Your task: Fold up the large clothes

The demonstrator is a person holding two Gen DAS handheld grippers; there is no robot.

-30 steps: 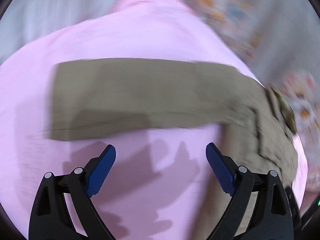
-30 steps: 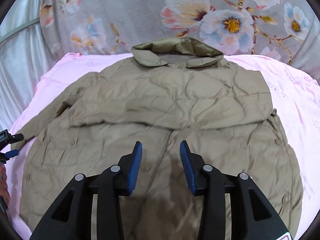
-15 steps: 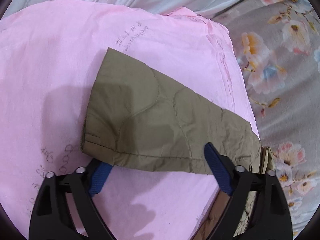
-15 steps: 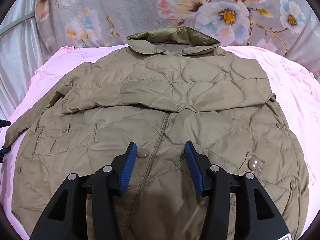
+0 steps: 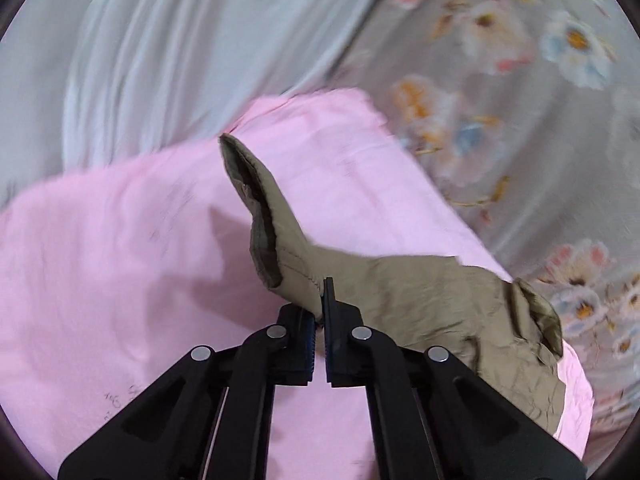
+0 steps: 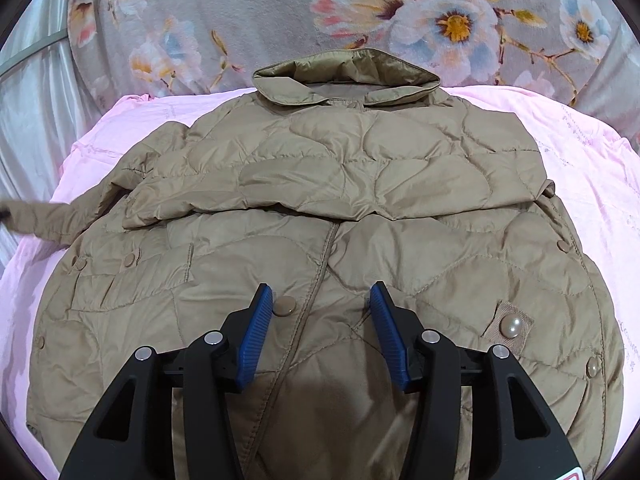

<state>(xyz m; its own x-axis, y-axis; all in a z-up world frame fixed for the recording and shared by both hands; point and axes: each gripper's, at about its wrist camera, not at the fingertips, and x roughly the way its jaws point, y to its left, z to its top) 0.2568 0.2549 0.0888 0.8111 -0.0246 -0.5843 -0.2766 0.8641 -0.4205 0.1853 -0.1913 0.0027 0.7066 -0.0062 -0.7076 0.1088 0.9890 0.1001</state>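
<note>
The left gripper [image 5: 322, 312] sits at the lower centre of its own view, its black arms rising from the bottom edge to meet at mid-frame. Its jaws have just closed, pinching the edge of a tan sleeve [image 5: 400, 292] between them. The right gripper [image 6: 320, 316] sits at lower centre of its view, blue pads [image 6: 256, 332] parted (nothing gripped), poised over the fabric.

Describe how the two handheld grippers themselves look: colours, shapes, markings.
Both look alike. The left gripper has matte black angular linkage arms with triangular cut-outs and round silver pivot pins, ending in blue ribbed pads. The right gripper shows the same black frame, silver pins and long blue ribbed pads, plus a red-and-white sticker at its lower right corner.
</note>
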